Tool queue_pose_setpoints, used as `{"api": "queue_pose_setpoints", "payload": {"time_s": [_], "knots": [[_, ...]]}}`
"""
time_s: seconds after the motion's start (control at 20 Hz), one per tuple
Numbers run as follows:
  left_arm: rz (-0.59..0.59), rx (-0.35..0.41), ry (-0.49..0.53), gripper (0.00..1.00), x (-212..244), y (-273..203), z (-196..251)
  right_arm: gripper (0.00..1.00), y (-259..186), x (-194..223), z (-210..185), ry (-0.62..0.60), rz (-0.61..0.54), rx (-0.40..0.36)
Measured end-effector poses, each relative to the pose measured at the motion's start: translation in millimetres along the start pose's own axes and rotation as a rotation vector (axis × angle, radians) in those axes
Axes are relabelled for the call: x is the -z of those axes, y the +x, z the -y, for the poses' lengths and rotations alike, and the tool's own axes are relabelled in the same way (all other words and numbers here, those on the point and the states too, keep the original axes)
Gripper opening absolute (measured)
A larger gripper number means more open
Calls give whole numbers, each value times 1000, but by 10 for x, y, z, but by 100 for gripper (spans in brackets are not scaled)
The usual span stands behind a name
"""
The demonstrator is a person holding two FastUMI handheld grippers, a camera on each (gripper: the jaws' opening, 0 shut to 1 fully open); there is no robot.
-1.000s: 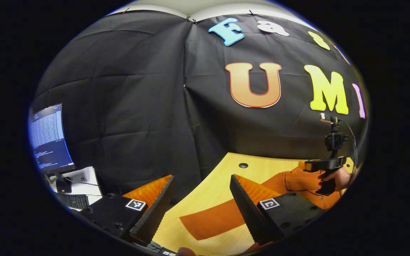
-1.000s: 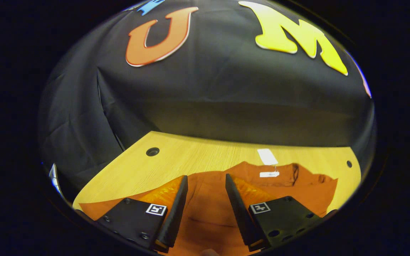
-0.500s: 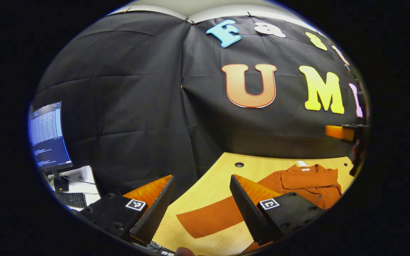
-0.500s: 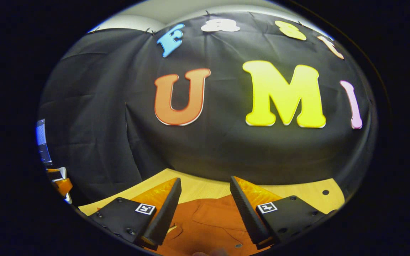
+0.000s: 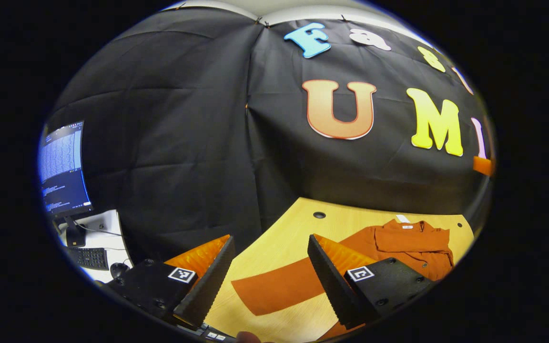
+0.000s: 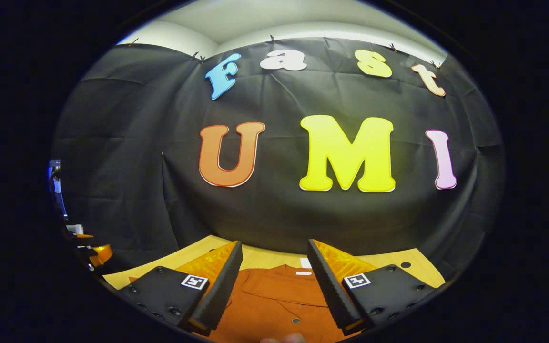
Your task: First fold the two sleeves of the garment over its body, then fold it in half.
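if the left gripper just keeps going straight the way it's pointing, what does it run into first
Probably the spread orange sleeve lying flat on the wooden table, seen between the open left gripper's fingers. Depth is unclear; aimed higher, it would reach the black cloth wall instead.

A black cloth wall [image 5: 184,133] is hanging in creased folds behind a pale wooden table [image 5: 293,228], clipped along its top edge beneath a white wall [image 6: 255,24]. A round cable hole [image 5: 319,215] is showing in the tabletop near the cloth. Off to the side, a monitor [image 5: 62,166] is glowing blue above a white desk [image 5: 98,228], where a dark keyboard [image 5: 89,257] is lying.
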State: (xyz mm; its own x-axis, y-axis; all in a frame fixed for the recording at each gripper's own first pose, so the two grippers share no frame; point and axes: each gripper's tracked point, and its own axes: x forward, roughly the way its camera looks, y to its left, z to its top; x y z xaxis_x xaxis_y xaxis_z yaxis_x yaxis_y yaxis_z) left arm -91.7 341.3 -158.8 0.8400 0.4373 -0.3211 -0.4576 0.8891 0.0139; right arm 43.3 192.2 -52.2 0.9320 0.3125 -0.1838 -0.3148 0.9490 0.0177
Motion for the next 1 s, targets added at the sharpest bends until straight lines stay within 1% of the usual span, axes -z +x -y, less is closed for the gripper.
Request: {"api": "queue_pose_setpoints", "payload": {"time_s": [0.15, 0.25, 0.35, 0.4, 0.5, 0.6, 0.65, 0.7, 0.75, 0.8, 0.9, 0.95, 1.0], "knots": [[-113, 25, 36, 99, 482, 189, -48, 88, -82, 93, 40, -16, -33, -1], [-206, 5, 57, 99, 909, 337, -230, 88, -155, 165, 141, -23, -52, 18], [-243, -10, 92, 100, 1208, 512, -368, 86, -234, 261, 245, -22, -69, 50], [-273, -12, 104, 100, 1362, 592, -390, 88, -273, 323, 295, -45, -75, 66], [-338, -26, 97, 100, 1651, 738, -457, 88, -318, 493, 357, -76, -109, 80], [-385, -60, 75, 100, 1802, 795, -510, 88, -375, 638, 394, -58, -149, 92], [-397, -59, 74, 100, 1846, 839, -517, 87, -394, 649, 434, -46, -156, 103], [-429, -40, 65, 100, 1933, 844, -470, 87, -407, 661, 473, -38, -161, 116], [-401, -25, 44, 100, 1923, 881, -446, 87, -413, 676, 510, -36, -165, 126], [-421, -15, 6, 100, 1983, 880, -407, 87, -416, 676, 535, -36, -168, 132], [-405, -31, 2, 100, 1977, 852, -412, 87, -411, 707, 580, -26, -177, 150], [-382, -37, 8, 96, 1961, 842, -398, 88, -417, 752, 600, -14, -188, 159], [-372, -40, 10, 99, 1972, 850, -362, 87, -413, 804, 612, 6, -206, 168]]}}
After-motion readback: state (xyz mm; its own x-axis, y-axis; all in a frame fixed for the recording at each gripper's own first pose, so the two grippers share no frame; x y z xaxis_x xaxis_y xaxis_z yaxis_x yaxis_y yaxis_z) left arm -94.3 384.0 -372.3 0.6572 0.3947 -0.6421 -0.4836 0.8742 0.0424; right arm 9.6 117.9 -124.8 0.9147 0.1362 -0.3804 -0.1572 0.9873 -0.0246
